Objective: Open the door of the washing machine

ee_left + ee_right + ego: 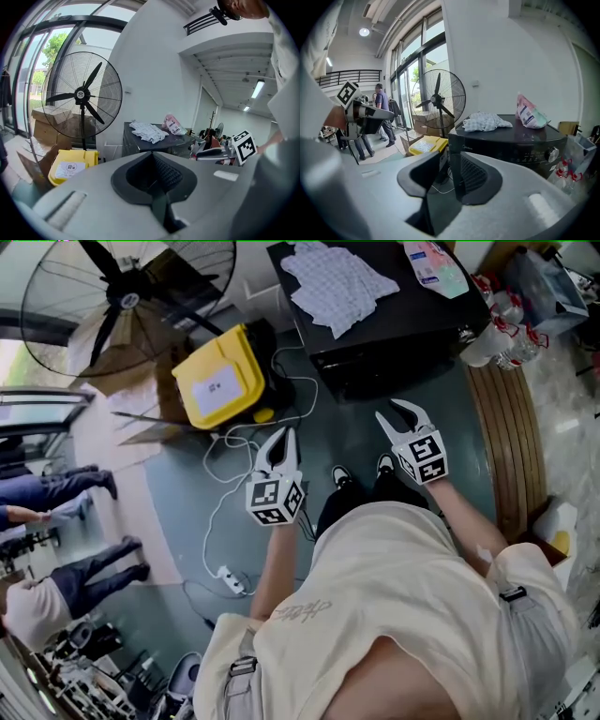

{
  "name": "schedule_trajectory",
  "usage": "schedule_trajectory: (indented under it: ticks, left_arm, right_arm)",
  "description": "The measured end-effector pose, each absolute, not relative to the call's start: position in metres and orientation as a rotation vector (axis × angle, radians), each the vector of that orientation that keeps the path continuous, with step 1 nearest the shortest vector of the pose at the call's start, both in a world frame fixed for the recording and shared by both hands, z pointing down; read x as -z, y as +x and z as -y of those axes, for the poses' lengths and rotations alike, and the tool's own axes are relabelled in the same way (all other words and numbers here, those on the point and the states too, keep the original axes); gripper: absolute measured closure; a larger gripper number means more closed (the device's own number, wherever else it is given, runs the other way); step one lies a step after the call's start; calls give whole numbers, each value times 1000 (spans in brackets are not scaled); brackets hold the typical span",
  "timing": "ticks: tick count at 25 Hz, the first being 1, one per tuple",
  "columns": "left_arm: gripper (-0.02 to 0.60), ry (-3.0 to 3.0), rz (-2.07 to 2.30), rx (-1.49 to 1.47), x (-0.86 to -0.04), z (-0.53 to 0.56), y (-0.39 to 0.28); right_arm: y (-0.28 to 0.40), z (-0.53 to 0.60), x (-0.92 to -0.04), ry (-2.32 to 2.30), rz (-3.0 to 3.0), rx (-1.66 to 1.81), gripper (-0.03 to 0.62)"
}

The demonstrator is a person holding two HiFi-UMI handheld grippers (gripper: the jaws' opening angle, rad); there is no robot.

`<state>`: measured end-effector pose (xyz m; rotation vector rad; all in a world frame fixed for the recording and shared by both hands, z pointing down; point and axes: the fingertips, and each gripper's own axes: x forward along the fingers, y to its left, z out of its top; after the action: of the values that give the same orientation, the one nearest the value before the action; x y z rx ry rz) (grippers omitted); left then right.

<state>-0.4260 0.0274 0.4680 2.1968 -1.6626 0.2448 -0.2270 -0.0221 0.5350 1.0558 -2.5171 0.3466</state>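
- Cream-shirted torso of the person (403,596) fills the bottom of the head view. The person stands facing the machine with both arms stretched forward, which looks like an approach stance.
- Ahead of the person's shoes stands the black front-loading washing machine (441,324), apart from both grippers. The right gripper view shows its control strip and round knob (553,153). The door would sit lower on that front and is hidden behind the gripper's body, so no handle can be made out.
- To the left, a large black floor fan (122,296) and a yellow plastic case (220,381) stand clear of the path to the machine.
- On the machine's lid lie a crumpled white checked cloth (337,277) and a pink-and-blue packet (436,263). A front door should swing without disturbing them.
- Nearer the machine's front, the right gripper (394,418) has its jaws parted with nothing between them, probably readied for the door's edge or handle.
- Beside it, the left gripper (281,439) is clenched, pads together and empty, seemingly only along for balance.
- White cable (234,442) trails over the floor under the left gripper, a tripping risk.
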Motion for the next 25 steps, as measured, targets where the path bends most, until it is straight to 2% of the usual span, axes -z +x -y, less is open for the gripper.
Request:
schedule_trajectory:
  ticks: [1, 3, 4, 16, 25]
  left_arm:
    - [565, 2195, 1661, -244, -469, -29, -430]
    - [565, 2192, 1661, -239, -469, -30, -437]
    - [565, 2191, 1660, -236, -470, -29, -441]
    - [565, 2123, 1610, -276, -500, -28, -480]
    - [565, 2051, 1561, -336, -536, -25, -502]
  right_arm:
    - [-229, 23, -541, 1064, 2500, -360, 447]
    - [-234, 28, -558, 1091, 2458, -414, 381]
    - [-236, 33, -567, 1116, 2436, -445, 375]
    - [-242, 82, -710, 1395, 2060, -816, 375]
    - [-250, 110, -780, 1547, 1849, -1077, 359]
